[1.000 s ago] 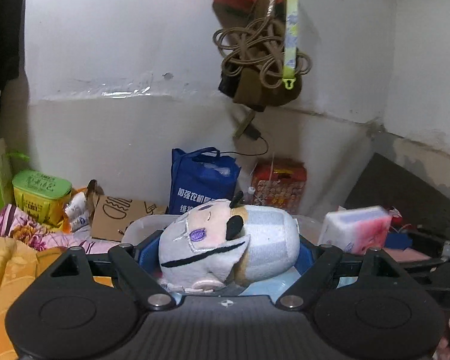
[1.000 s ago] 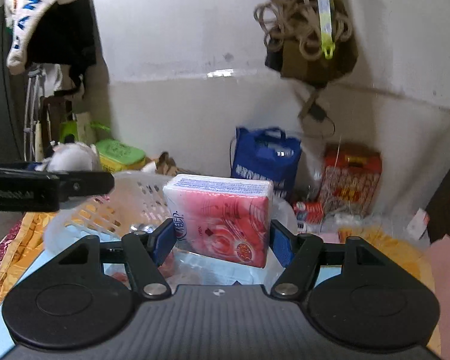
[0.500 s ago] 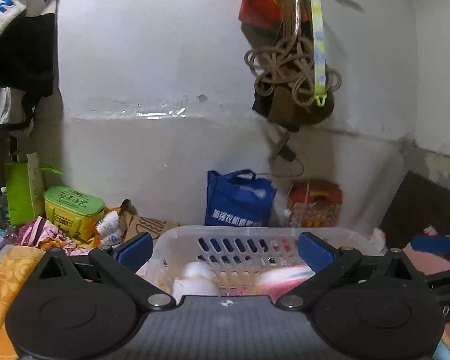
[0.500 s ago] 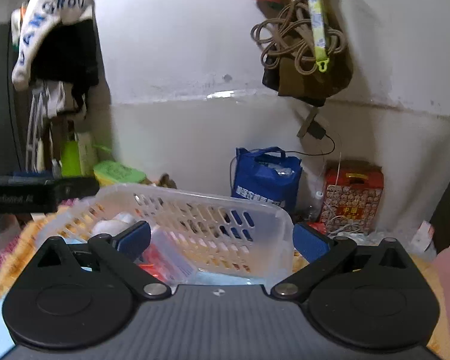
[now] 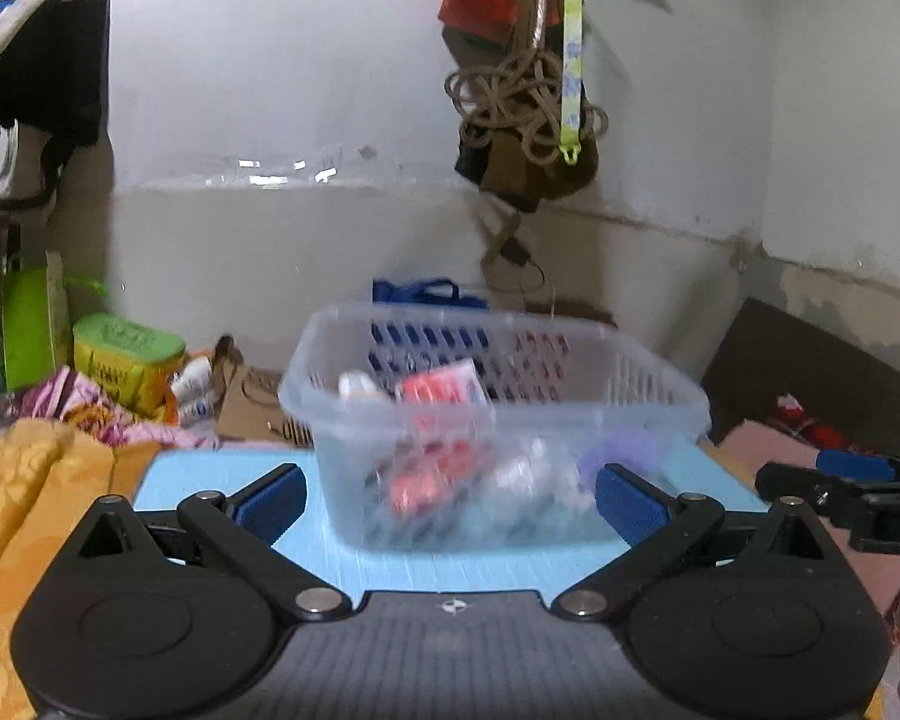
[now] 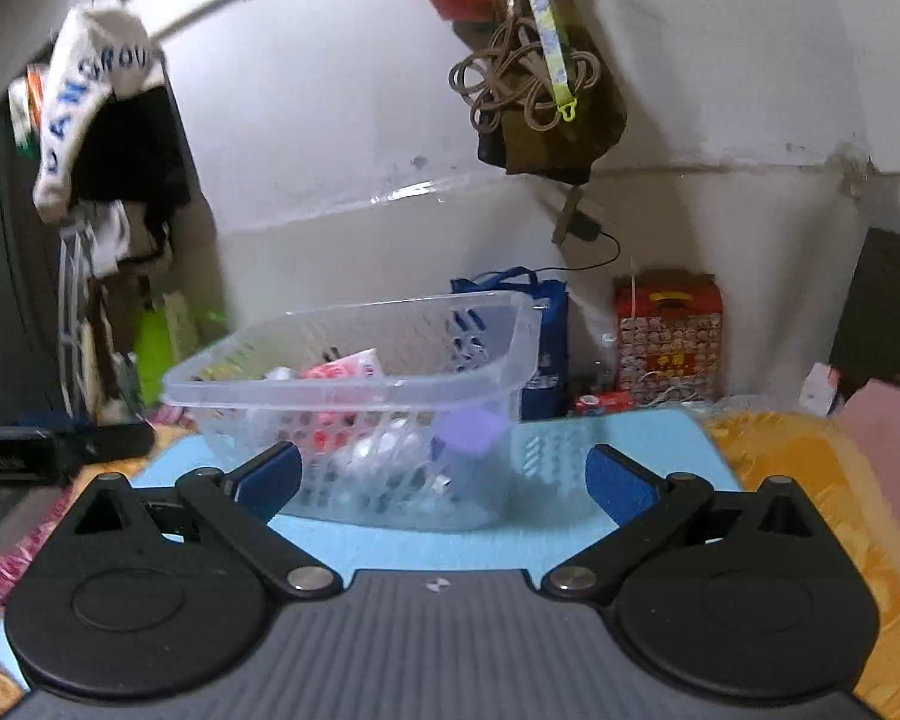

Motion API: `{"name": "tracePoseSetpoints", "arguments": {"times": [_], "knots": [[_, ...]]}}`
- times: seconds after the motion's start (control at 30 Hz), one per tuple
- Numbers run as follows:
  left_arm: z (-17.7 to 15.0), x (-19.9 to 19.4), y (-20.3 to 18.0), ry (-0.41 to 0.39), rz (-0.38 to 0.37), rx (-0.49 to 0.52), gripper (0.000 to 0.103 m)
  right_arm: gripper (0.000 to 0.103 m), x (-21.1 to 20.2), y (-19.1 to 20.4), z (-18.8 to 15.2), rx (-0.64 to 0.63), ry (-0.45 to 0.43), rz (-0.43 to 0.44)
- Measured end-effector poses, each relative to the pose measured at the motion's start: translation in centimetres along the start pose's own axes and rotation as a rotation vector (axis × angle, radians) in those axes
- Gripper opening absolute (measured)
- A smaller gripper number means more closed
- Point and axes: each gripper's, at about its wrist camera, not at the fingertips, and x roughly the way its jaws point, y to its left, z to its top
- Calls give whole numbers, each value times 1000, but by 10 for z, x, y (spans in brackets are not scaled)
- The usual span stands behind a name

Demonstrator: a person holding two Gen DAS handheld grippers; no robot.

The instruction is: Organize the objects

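Left gripper spread wide, nothing between its blue pads. Right gripper likewise wide apart and empty. Basket, clear plastic with slotted walls, sits on the blue mat, at 12 o'clock from both grippers and just beyond their tips, not touched. Inside it: red-and-white pack leaning up toward the back, a white plush piece at its 9 o'clock, a purple thing low toward 3 o'clock (blurred, cannot tell what it is). Right wrist view shows the same basket with the pack and purple thing. Orange cloth at 9 o'clock of the mat. Blue bag and red box against the wall behind. Green tin far at 10 o'clock. Rope bundle hangs on the wall at 12 o'clock.
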Motion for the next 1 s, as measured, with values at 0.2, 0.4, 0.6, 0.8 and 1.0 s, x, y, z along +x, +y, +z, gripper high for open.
{"name": "tracePoseSetpoints", "arguments": {"times": [0.2, 0.4, 0.6, 0.8, 1.0], "knots": [[-8, -2, -3, 41, -5, 4, 103, 103, 5, -8, 7, 17, 131, 21], [-7, -3, -5, 62, 9, 19, 103, 103, 11, -17, 9, 92, 204, 13], [-10, -9, -10, 67, 15, 24, 103, 103, -2, -12, 10, 78, 176, 25], [-6, -19, -18, 56, 29, 42, 103, 103, -10, -1, 24, 58, 169, 30], [13, -36, -31, 48, 49, 63, 103, 103, -28, 21, 42, -24, 165, -3]]}}
